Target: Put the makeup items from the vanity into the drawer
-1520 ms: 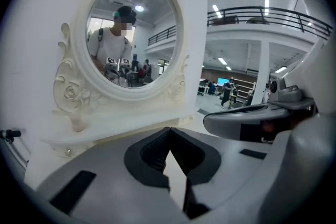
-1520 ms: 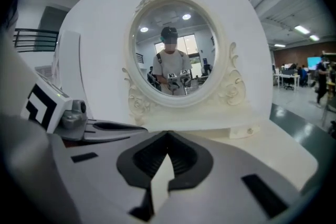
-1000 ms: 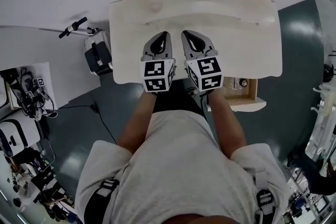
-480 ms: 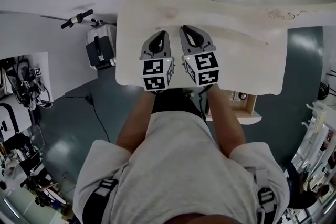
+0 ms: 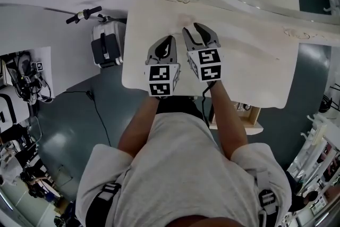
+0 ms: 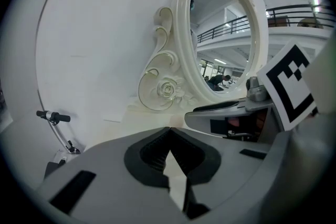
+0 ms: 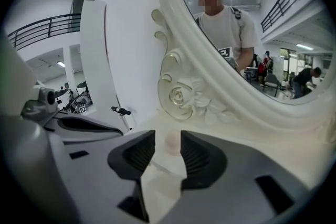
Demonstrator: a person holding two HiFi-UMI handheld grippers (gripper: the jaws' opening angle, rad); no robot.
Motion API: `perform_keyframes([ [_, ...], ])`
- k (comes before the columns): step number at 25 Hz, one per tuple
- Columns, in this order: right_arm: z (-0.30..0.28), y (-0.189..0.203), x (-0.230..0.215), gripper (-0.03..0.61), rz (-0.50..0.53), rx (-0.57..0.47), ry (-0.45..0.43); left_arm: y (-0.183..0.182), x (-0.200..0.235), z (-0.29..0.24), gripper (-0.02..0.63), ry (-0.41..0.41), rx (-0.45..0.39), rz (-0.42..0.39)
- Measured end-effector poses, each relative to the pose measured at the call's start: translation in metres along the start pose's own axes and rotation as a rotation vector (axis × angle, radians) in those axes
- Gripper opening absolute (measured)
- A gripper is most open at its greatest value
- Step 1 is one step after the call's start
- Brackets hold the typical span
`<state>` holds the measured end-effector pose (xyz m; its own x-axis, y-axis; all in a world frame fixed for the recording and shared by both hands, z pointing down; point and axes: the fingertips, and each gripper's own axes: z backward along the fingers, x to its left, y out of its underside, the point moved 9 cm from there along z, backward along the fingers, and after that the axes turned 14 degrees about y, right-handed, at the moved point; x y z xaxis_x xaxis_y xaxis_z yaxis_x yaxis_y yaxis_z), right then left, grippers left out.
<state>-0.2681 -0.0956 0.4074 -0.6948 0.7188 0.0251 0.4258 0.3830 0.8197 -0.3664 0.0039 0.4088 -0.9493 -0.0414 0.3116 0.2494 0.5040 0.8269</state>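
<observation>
Both grippers hover side by side over the vanity top, with the drawer open.

Only the right gripper view shows a pale pink round item lying on the top, framed in the gap of the right gripper. Its jaws have just been opening and stand wide, with nothing pressed between the pads. The left gripper view shows the left gripper with its jaws closed tip to tip on nothing, facing the carved mirror at the far side. Only the head view shows the drawer, pulled out under the near right edge. Its small contents are too indistinct to name.
</observation>
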Motion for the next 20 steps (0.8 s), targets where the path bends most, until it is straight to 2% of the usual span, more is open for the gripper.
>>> perform_keyframes([
  [12,-0.039,0.003,0.01,0.198,0.077,0.044,0.019,0.007,0.01,-0.006,0.006,0.008,0.017,0.02],
  [13,-0.039,0.004,0.009,0.191,0.078,0.041,0.029,0.008,0.01,-0.006,0.006,0.009,0.019,0.021],
  [15,-0.04,0.003,0.007,0.129,0.077,0.035,0.047,0.009,0.011,-0.006,0.006,0.009,0.021,0.021],
  [20,-0.03,0.003,0.004,0.1,0.077,0.016,0.069,0.012,0.008,-0.004,0.006,0.017,0.023,0.017],
])
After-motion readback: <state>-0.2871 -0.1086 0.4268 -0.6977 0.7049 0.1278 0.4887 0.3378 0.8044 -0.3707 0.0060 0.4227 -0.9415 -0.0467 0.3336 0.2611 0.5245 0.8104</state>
